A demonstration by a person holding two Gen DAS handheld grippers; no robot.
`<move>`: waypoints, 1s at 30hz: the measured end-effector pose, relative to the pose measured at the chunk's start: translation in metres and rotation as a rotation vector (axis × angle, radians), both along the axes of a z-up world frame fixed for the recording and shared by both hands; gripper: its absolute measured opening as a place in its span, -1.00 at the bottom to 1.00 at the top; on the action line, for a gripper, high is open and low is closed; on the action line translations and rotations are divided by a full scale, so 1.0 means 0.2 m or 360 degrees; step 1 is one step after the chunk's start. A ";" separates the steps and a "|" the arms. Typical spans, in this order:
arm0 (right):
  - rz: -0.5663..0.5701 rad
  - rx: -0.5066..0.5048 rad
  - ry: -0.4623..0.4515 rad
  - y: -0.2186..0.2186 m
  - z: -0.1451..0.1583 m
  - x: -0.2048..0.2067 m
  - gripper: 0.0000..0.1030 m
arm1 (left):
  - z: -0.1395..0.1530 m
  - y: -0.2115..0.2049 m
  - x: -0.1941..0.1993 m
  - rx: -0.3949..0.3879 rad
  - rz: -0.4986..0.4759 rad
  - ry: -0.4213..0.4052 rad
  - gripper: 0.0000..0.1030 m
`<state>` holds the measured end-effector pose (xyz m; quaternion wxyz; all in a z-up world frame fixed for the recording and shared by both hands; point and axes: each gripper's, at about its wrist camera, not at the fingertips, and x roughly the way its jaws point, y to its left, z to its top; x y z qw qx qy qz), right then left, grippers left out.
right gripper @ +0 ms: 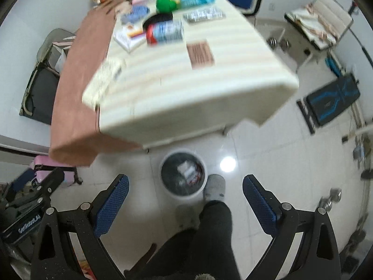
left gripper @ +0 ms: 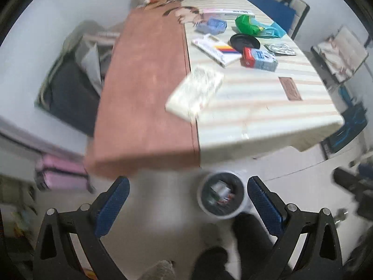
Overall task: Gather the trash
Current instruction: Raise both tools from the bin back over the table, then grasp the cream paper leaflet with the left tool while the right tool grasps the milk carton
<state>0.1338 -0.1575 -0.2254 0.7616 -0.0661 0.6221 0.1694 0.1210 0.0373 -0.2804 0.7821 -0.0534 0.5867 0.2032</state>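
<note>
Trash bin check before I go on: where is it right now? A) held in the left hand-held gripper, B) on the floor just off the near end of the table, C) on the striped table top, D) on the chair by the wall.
B: the white bin stands on the tiled floor below the near end of the table, with scraps inside, and both hand-held grippers, left and right, are open and empty.
</note>
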 end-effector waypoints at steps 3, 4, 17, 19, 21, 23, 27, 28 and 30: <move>0.0130 -0.0069 -0.0004 0.10 0.02 0.22 0.93 | -0.05 0.06 0.22 0.0129 -0.0101 0.0090 1.00; 0.0180 -0.0099 -0.0015 0.14 0.02 0.30 0.93 | -0.09 0.09 0.30 0.0182 -0.0130 0.0135 1.00; 0.0965 -0.0491 0.0019 0.79 -0.38 1.21 0.93 | -0.59 0.36 0.94 0.0067 -0.0302 0.0622 1.00; 0.1101 -0.0536 0.0030 0.88 -0.45 1.27 0.93 | -0.64 0.38 0.96 0.0023 -0.0318 0.0650 0.99; 0.1206 -0.0554 0.0042 0.95 -0.52 1.29 0.93 | -0.67 0.39 0.98 -0.0015 -0.0320 0.0652 0.95; 0.1283 -0.0570 0.0044 1.01 -0.58 1.30 0.92 | -0.67 0.41 0.98 -0.0075 -0.0282 0.0636 0.84; 0.1228 -0.0478 0.0130 1.02 -0.62 1.32 0.54 | -0.64 0.49 0.91 -0.0321 -0.0004 0.0560 0.49; 0.1159 -0.0459 0.0132 1.00 -0.61 1.33 0.52 | -0.64 0.51 0.89 -0.0369 0.0087 0.0533 0.49; 0.0969 -0.0419 0.0214 0.94 -0.61 1.36 0.49 | -0.63 0.54 0.82 -0.0496 0.0336 0.0491 0.49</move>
